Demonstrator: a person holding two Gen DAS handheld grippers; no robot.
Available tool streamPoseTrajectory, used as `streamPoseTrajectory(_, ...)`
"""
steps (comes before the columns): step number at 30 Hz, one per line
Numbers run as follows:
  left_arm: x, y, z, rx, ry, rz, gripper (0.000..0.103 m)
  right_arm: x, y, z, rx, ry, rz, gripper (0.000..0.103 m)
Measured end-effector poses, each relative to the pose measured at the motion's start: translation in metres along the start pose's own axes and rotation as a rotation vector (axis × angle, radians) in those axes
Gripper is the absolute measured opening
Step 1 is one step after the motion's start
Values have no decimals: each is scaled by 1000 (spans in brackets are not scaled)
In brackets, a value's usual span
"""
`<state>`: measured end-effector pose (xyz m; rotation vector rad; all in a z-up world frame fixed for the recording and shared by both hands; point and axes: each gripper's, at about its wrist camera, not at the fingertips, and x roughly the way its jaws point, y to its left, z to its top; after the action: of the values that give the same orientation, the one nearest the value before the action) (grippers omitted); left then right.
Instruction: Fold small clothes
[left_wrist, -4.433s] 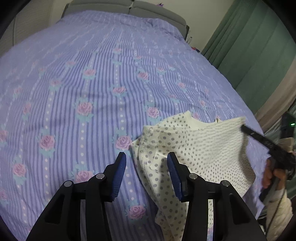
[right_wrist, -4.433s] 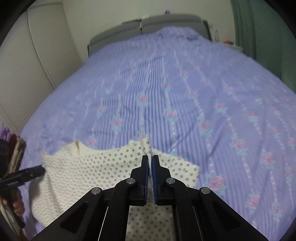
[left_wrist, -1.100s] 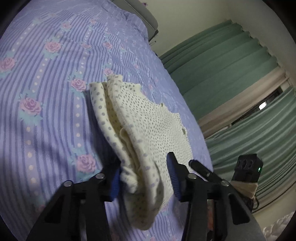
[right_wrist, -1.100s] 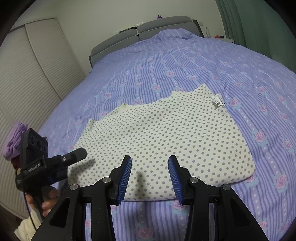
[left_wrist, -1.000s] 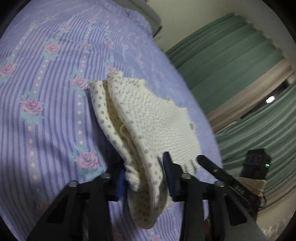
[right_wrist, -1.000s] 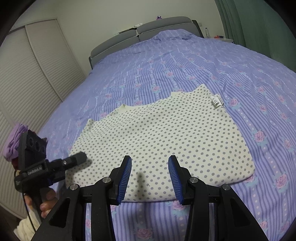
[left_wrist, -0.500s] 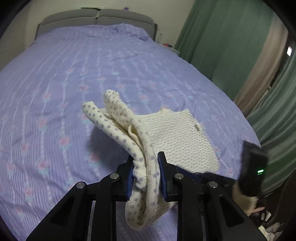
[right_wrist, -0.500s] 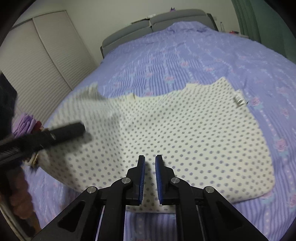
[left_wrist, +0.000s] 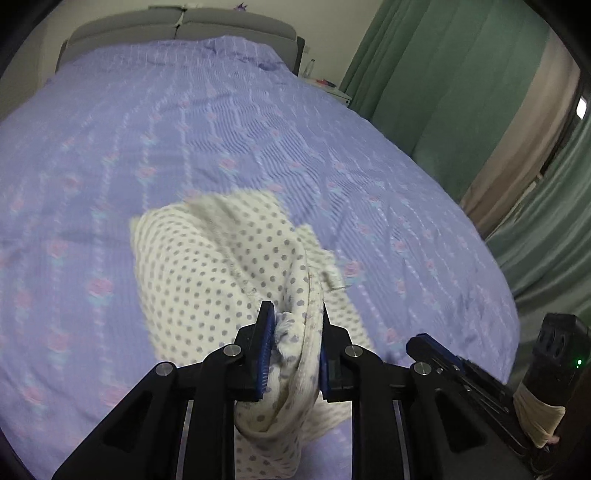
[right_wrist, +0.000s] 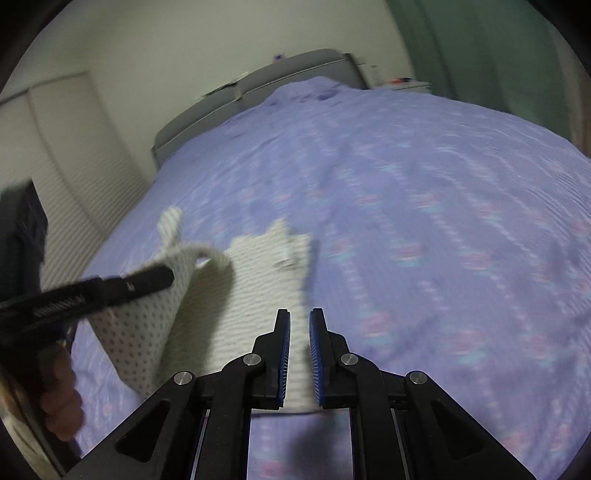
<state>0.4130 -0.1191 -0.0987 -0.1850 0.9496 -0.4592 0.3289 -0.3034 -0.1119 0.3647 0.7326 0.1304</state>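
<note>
Left wrist view shows the left gripper (left_wrist: 295, 347) clamped on a bunched edge of the one garment in sight, a cream top with grey dots (left_wrist: 221, 266). Its two blue pads (left_wrist: 266, 350) press the gathered cloth from both sides, and their gap has just been narrowing on that bunch. A fold of the top hangs down below the fingers, while the rest spreads forward onto the bed (left_wrist: 184, 129), which wears a single purple striped cover printed with pink roses. At the lower right of this view the right gripper (left_wrist: 436, 350) pokes in beside the cloth, its black handle wrapped with pale tape.

Right wrist view is blurred. The right gripper (right_wrist: 298, 354) has its two pads drawn nearly together, only a thin slot between them, after closing in the last moments; the pale cloth shows through the slot, but I cannot tell whether the pads actually pinch it (it may simply lie underneath). The top (right_wrist: 258, 280) lies on the cover ahead of the fingers, with its left part lifted and curled over. The left gripper (right_wrist: 110, 286) reaches in from the left edge across that raised flap, and the person's hand (right_wrist: 59, 398) grips its handle below.

One grey headboard (left_wrist: 177, 26) stands at the far end of the bed, and green curtains (left_wrist: 443, 92) hang along the right side.
</note>
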Motion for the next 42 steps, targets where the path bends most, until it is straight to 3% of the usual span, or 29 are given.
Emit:
streamPoseTrajectory(4, 3, 3, -13, -59, -6, -20, 21, -10, -28, -3, 53, -5, 10, 12)
streamPoseTrajectory(6, -8, 9, -15, -70, -33, -27, 21, -7, -34, -5, 73, 17, 62, 12)
streamPoseTrajectory(11, -32, 17, -2, -39, -56, -11, 21, 15, -12, 0, 18, 54, 151, 13)
streamPoseTrajectory(18, -40, 14, 2, 25, -49, 8, 21, 90, 32, 34, -75, 203, 369, 12)
streamPoseTrajectory(22, -47, 20, 2, 32, -58, -6, 21, 119, 18, 47, 60, 303, 436, 14)
streamPoseTrajectory(24, -47, 21, 1, 40, -58, -5, 21, 120, 0, 52, 186, 321, 486, 27)
streamPoseTrajectory(25, -48, 20, 1, 45, -63, -5, 21, 117, -12, 55, 267, 306, 506, 48)
streamPoseTrajectory(26, -45, 19, 1, 47, -64, -7, 21, 113, -18, 56, 318, 292, 514, 60)
streamPoseTrajectory(28, -42, 18, 1, 41, -62, -10, 21, 110, -25, 58, 409, 277, 544, 63)
streamPoseTrajectory(31, -39, 17, -1, 38, -62, -13, 21, 116, -18, 59, 497, 326, 625, 73)
streamPoseTrajectory(34, -38, 16, -3, 50, -57, -7, 21, 134, -2, 50, 591, 407, 707, 76)
streamPoseTrajectory(40, -35, 11, -5, 82, -40, 9, 21, 167, 29, 41, 671, 440, 698, 77)
streamPoseTrajectory(42, -33, 10, -5, 85, -33, 20, 21, 172, 33, 46, 667, 424, 655, 73)
